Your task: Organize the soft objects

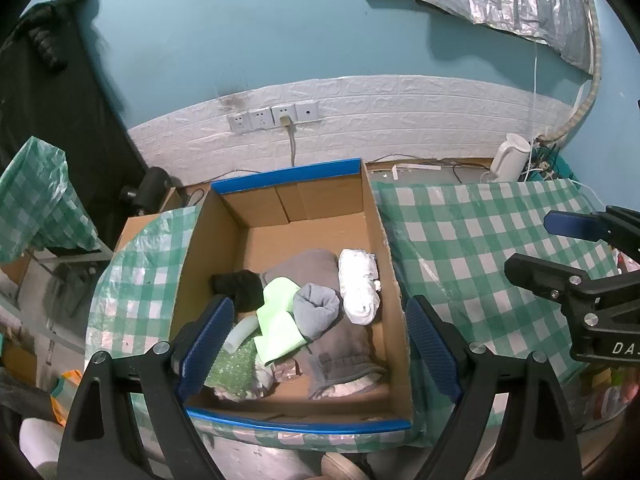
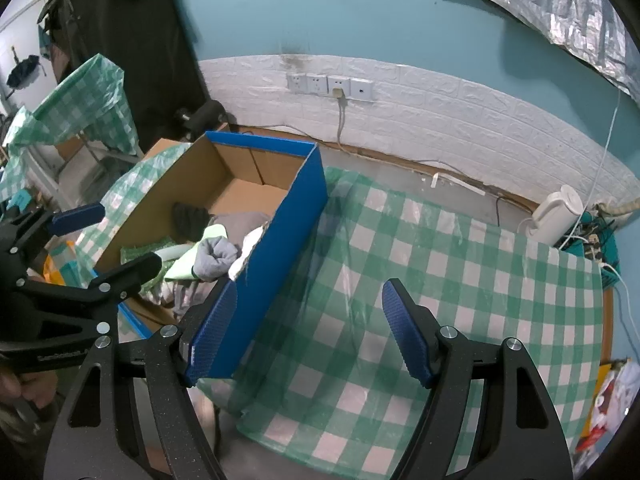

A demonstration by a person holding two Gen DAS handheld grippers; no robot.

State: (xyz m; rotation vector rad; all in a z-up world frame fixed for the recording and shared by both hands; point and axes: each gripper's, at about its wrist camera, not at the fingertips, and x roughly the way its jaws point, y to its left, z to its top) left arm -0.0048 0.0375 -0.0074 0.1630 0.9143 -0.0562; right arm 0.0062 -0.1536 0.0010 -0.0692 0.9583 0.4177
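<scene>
A cardboard box (image 1: 288, 240) with blue-taped rims sits on a table covered by a green-and-white checked plastic cloth (image 1: 472, 232), and everything else can be placed from that box. Inside it, heaped toward its near end, lie the soft things: a grey garment (image 1: 336, 344) spread along the floor of the box, a rolled grey sock (image 1: 316, 312) on top of it, a white bundle (image 1: 358, 286) against the box's right wall, a black piece (image 1: 240, 288) toward its left wall, a pale green cloth (image 1: 278, 322) in the middle, and green bubble wrap (image 1: 232, 368) at the near left corner; the far half of the box floor shows bare cardboard. The left gripper (image 1: 320, 344) hangs over the near end of the box with its blue pads spread wide, one over each side wall, holding nothing. The right gripper (image 2: 308, 332) is out to the right of the box above the checked cloth, its jaws likewise wide apart and empty, its left pad close to the box's blue outer wall (image 2: 280, 240). Behind the box runs a white brick-pattern panel (image 1: 380, 120) along the base of a teal wall (image 1: 240, 20), with a row of wall sockets (image 1: 274, 116) just above the box and a cable hanging from one. Far right of the box, by the wall, stands a white kettle (image 1: 510, 156). Left of the box, a second piece of checked plastic (image 1: 32, 200) drapes over a frame in front of dark hanging clothes (image 1: 48, 80).
</scene>
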